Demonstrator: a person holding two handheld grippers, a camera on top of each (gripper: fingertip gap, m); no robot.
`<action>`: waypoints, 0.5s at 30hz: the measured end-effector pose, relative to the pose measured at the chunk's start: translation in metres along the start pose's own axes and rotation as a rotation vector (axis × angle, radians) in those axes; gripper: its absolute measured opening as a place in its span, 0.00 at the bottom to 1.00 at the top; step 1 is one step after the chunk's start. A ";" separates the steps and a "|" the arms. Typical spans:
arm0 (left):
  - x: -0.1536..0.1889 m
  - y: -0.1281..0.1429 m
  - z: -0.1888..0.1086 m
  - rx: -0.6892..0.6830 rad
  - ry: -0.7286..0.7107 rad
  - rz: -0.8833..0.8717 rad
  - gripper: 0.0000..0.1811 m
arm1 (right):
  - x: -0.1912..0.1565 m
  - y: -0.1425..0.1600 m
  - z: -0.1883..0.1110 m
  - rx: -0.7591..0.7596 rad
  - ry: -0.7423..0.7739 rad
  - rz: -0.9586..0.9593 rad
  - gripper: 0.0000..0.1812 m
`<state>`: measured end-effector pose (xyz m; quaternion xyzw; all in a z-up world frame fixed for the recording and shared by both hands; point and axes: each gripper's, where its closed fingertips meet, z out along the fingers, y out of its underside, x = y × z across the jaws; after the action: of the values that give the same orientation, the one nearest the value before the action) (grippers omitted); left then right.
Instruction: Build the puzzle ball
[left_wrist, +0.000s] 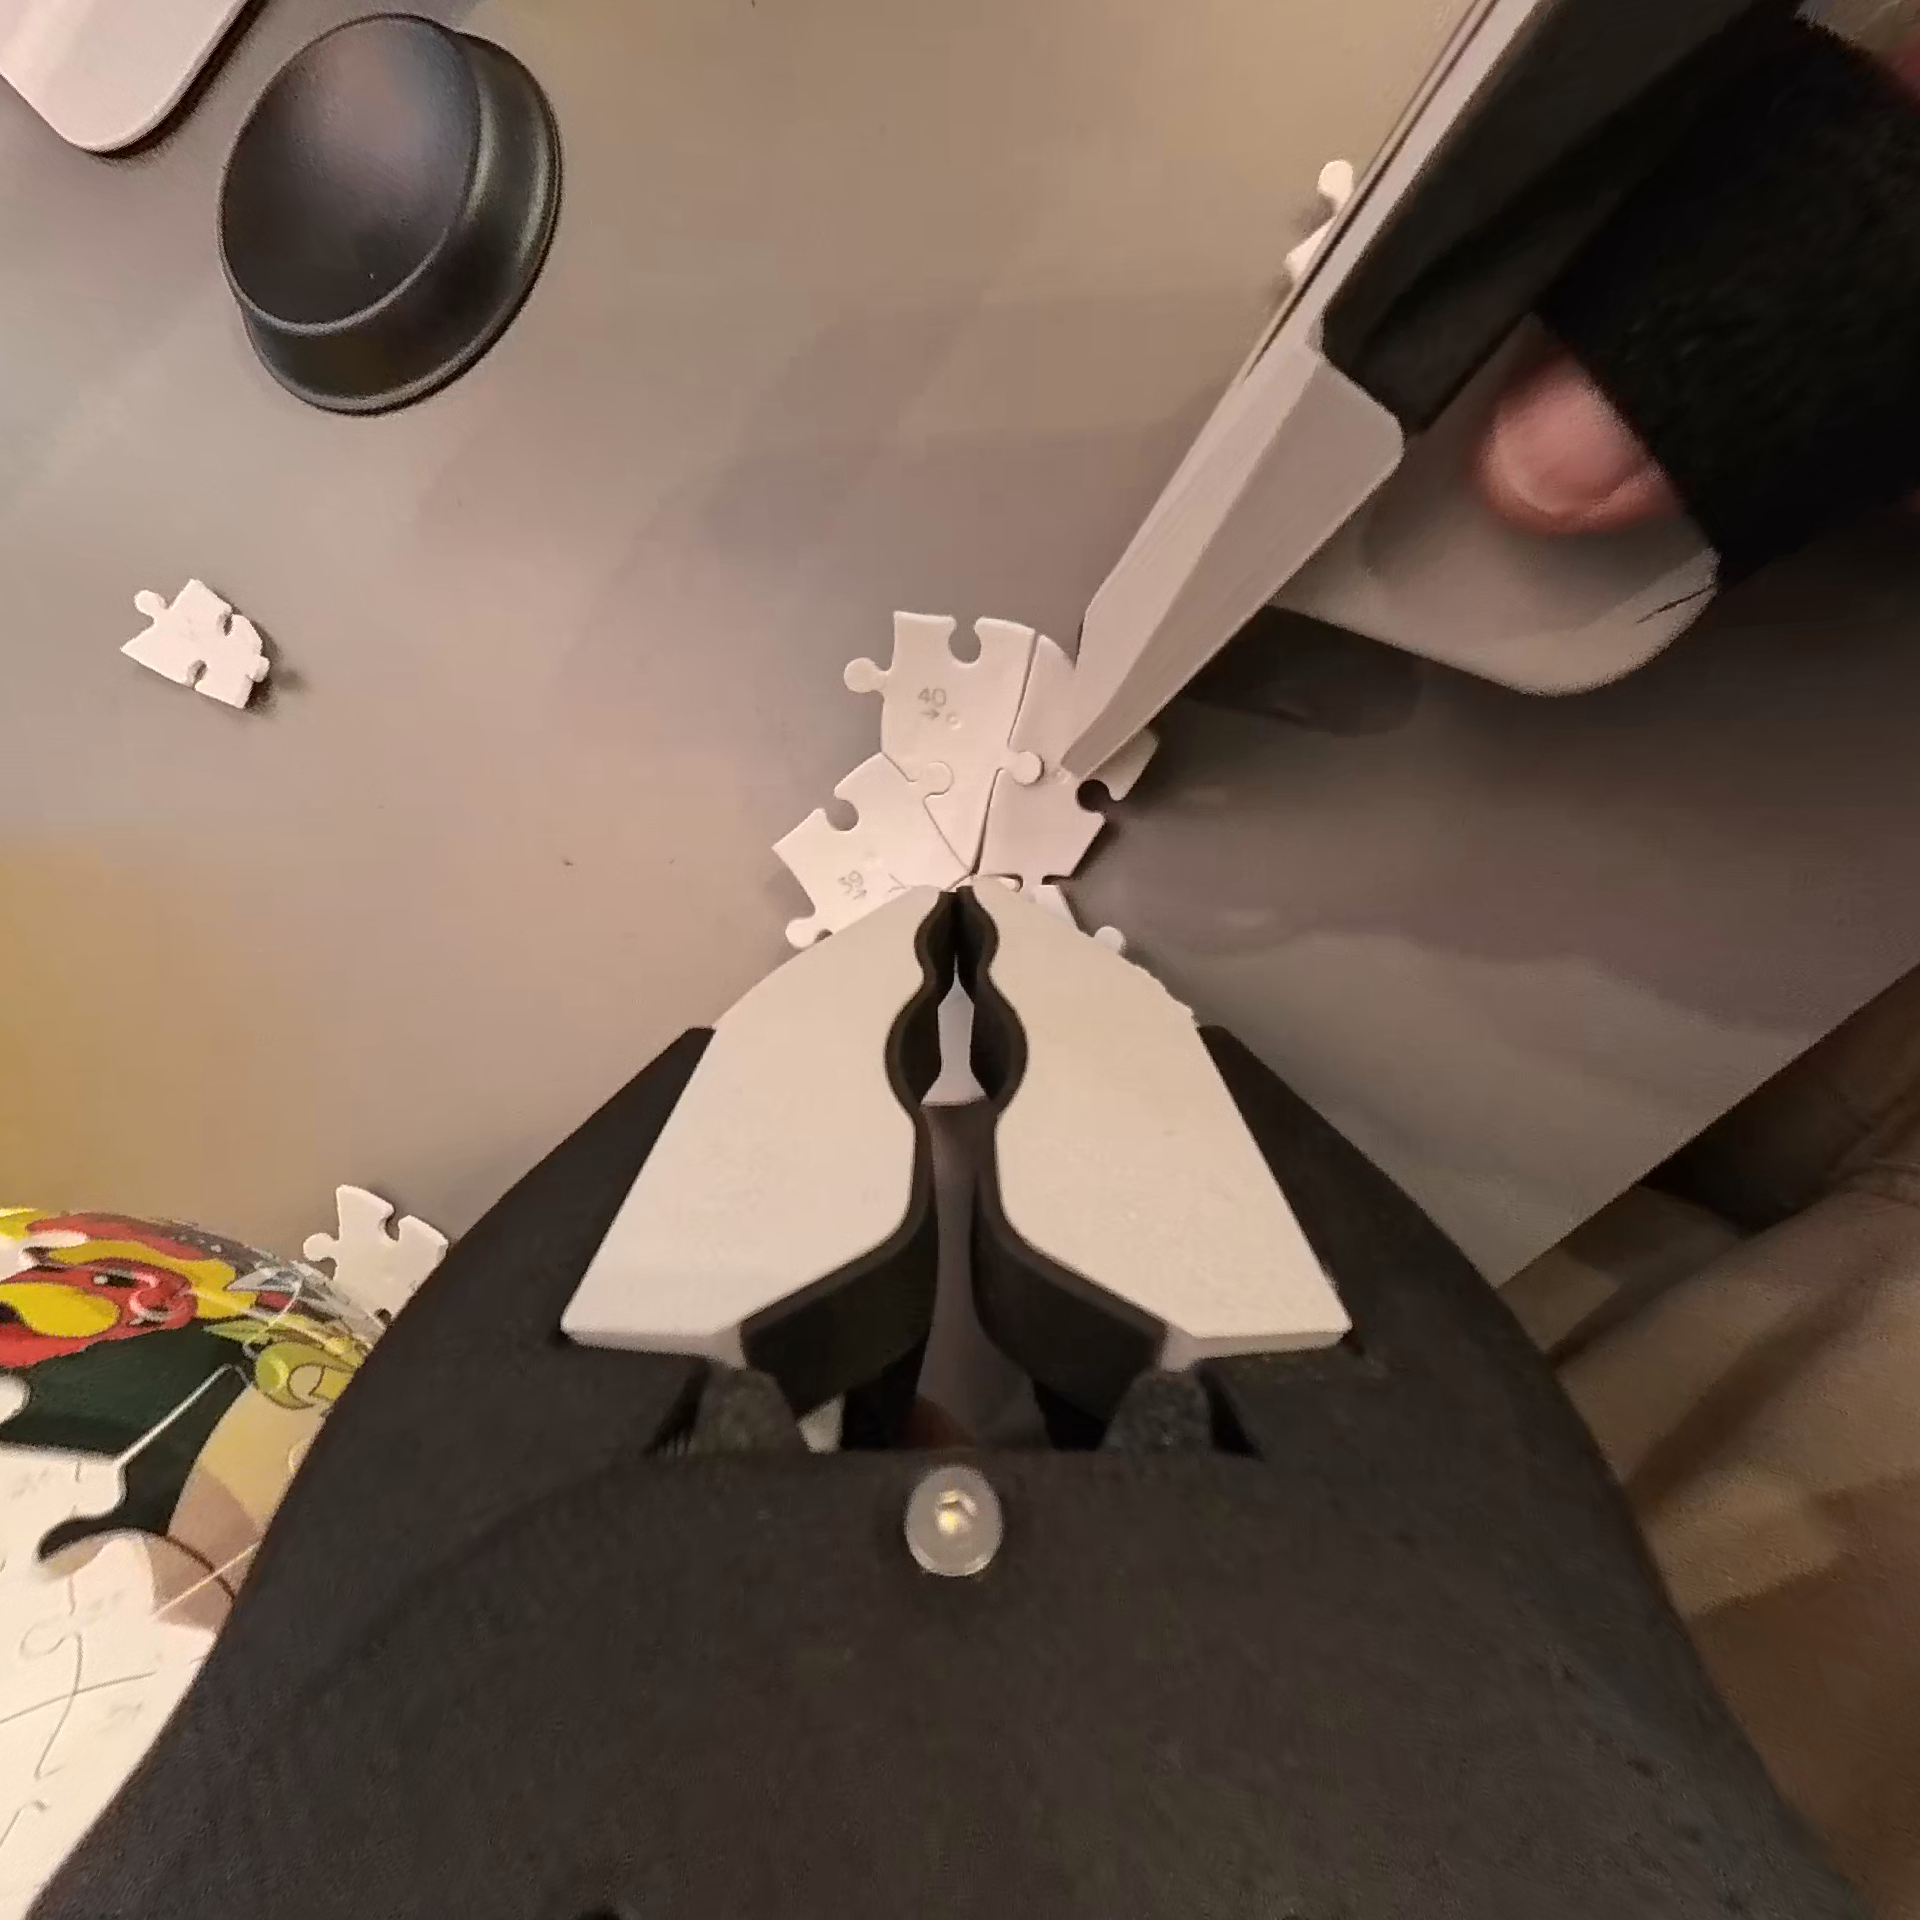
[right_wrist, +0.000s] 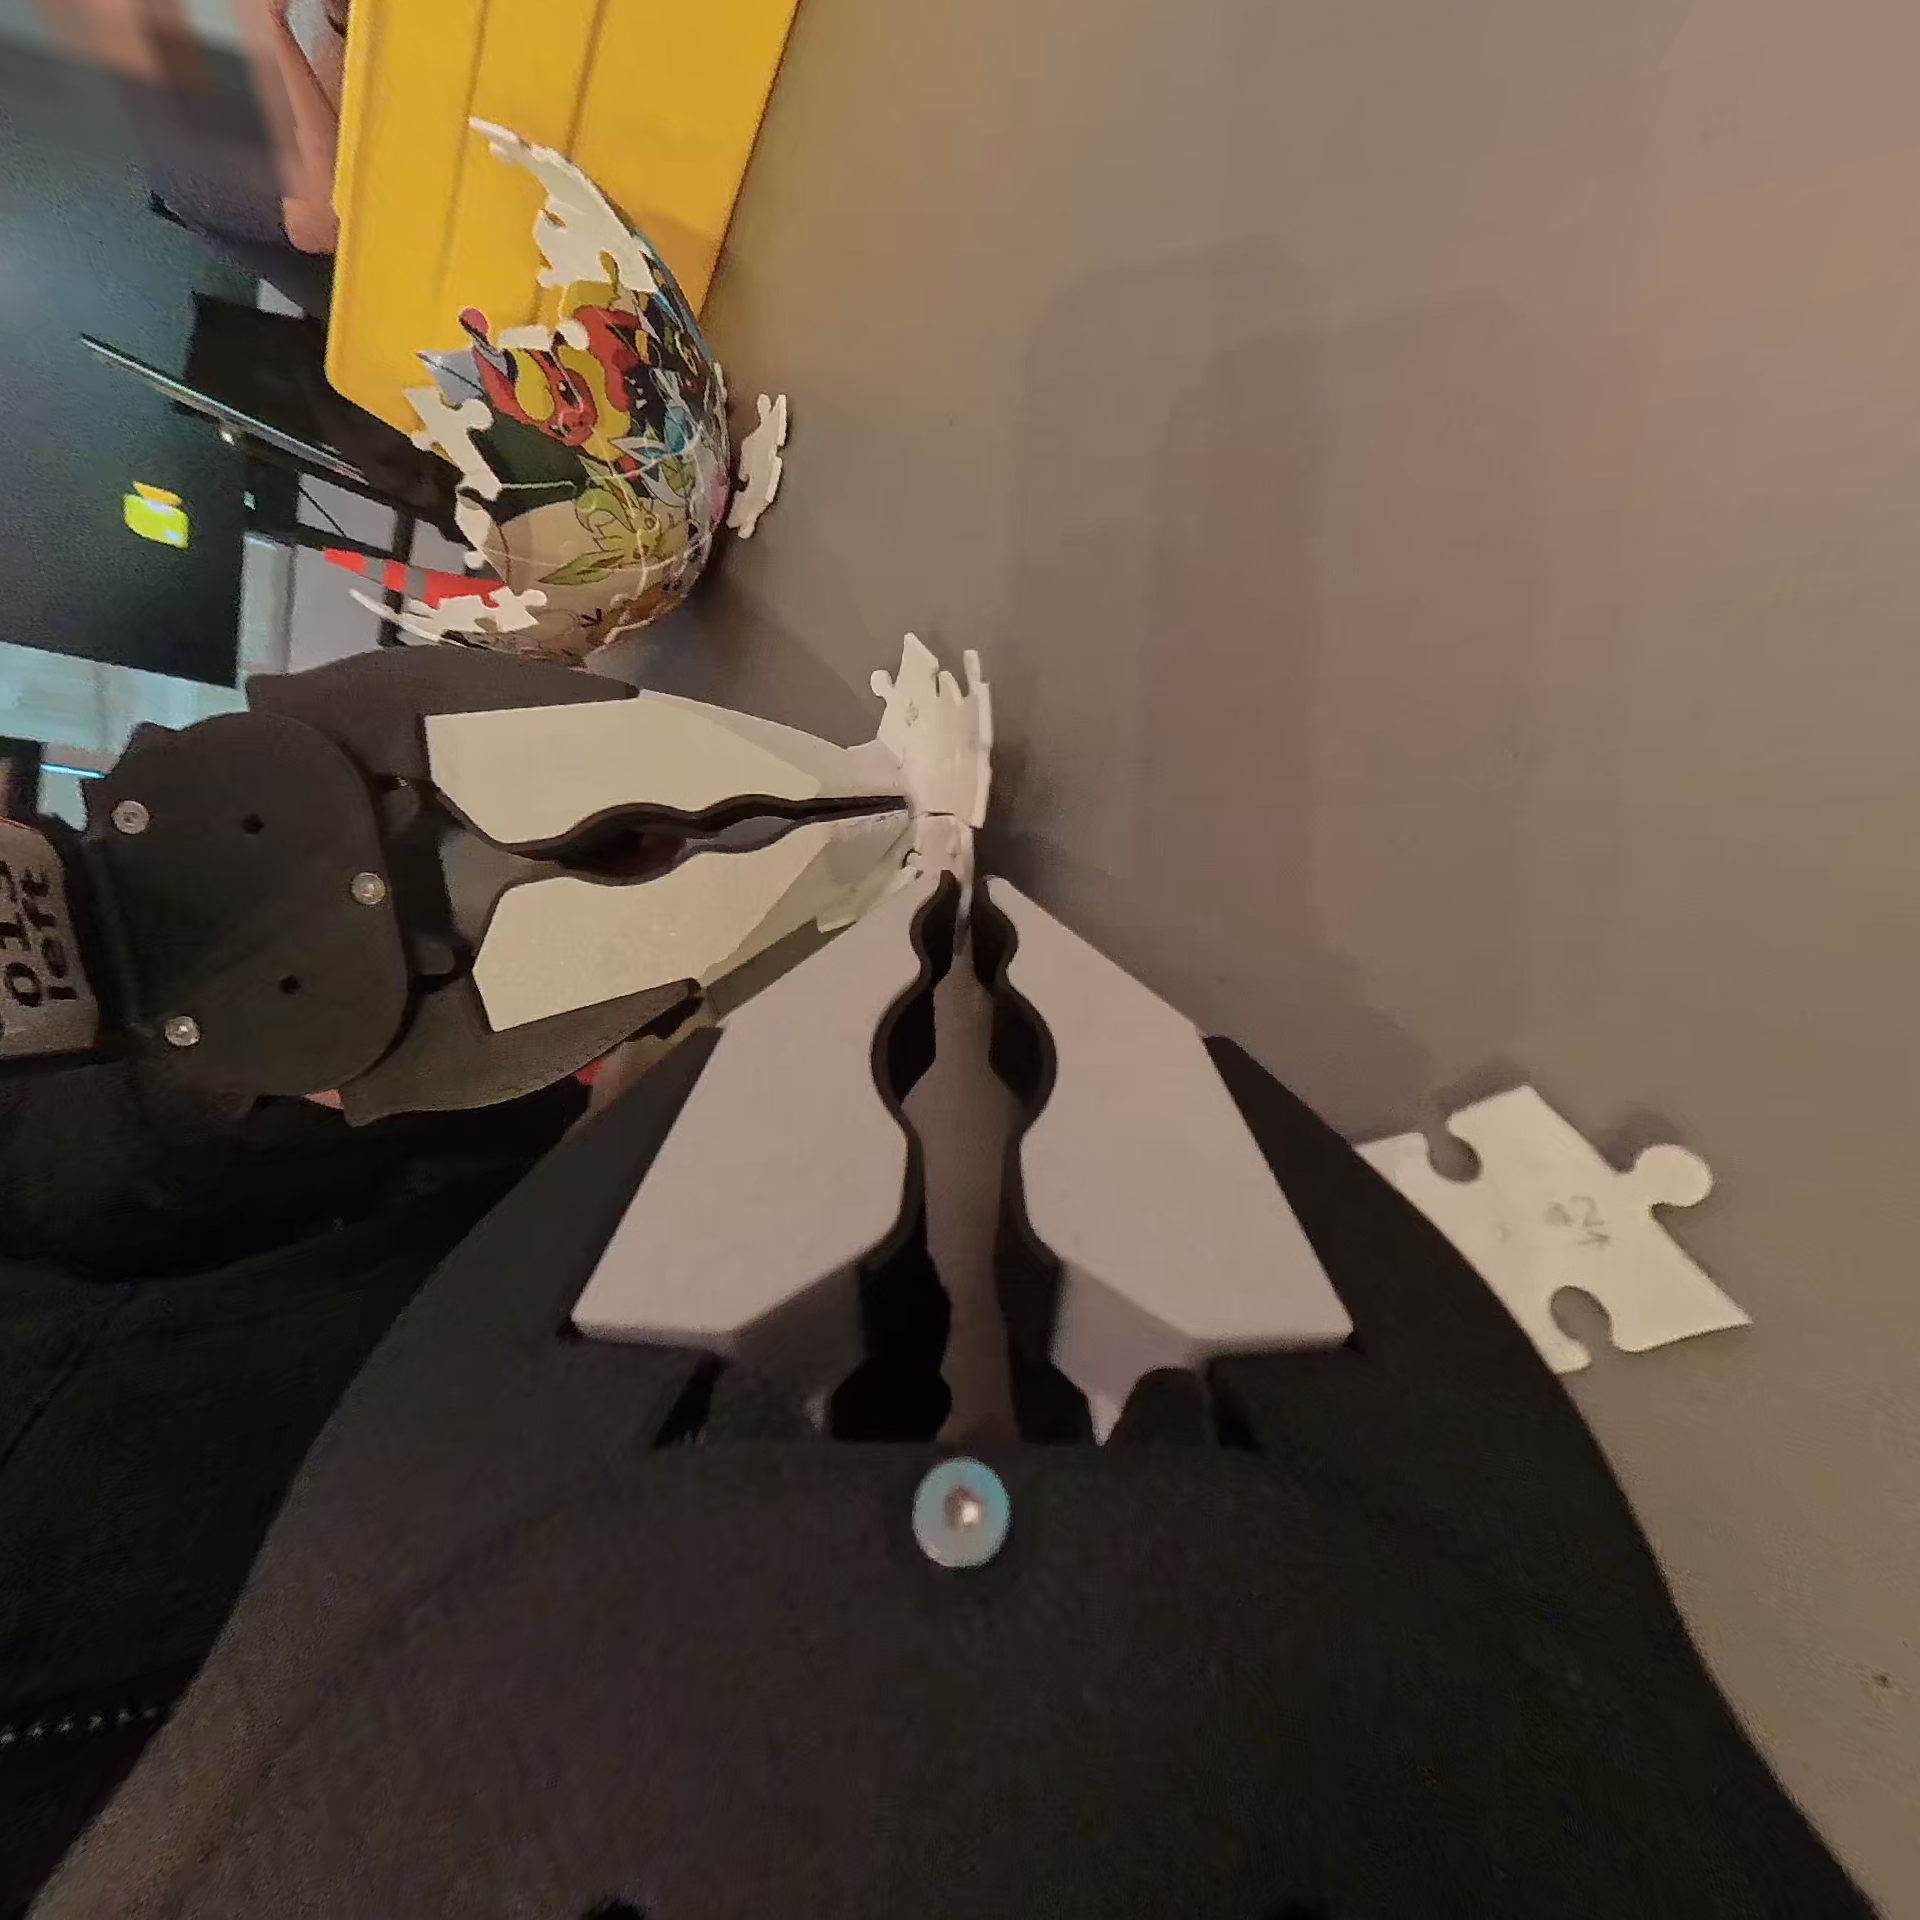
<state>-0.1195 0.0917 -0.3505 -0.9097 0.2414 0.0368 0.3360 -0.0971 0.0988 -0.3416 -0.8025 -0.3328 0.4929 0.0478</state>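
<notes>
A small cluster of joined puzzle pieces (left_wrist: 935, 758), white backs showing, sits between both grippers just over the grey table (left_wrist: 727, 468). My left gripper (left_wrist: 961, 902) is shut on the cluster's near edge. My right gripper (left_wrist: 1086, 753) comes in from the upper right and is shut on the cluster's far side. In the right wrist view the cluster (right_wrist: 940, 743) is at my right gripper's (right_wrist: 966, 896) tips, with the left gripper (right_wrist: 902, 808) clamped on it from the left. The half-built colourful puzzle ball (right_wrist: 582, 457) stands behind; its rim shows in the left wrist view (left_wrist: 114, 1351).
Loose white pieces lie on the table (left_wrist: 197, 655), by the ball (left_wrist: 379, 1257) (right_wrist: 758, 478) and near my right gripper (right_wrist: 1548, 1236). A black dome-shaped object (left_wrist: 384, 208) stands at the back left. A yellow box (right_wrist: 520, 156) is behind the ball. The table edge (left_wrist: 1558, 1122) runs to the right. Only a small space, under 4 cm, lies between the two pairs of fingers.
</notes>
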 end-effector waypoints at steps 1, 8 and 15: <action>0.000 0.000 0.000 0.001 -0.004 0.006 0.00 | -0.001 -0.001 0.000 0.009 -0.015 0.027 0.00; -0.001 0.002 -0.001 0.014 -0.036 0.033 0.00 | -0.002 0.001 0.001 0.039 -0.099 0.204 0.00; -0.001 0.003 -0.003 0.046 -0.075 0.061 0.00 | -0.003 0.001 0.003 0.045 -0.126 0.309 0.00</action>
<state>-0.1225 0.0882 -0.3498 -0.8919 0.2570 0.0757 0.3643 -0.1002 0.0956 -0.3411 -0.8103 -0.1969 0.5511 -0.0316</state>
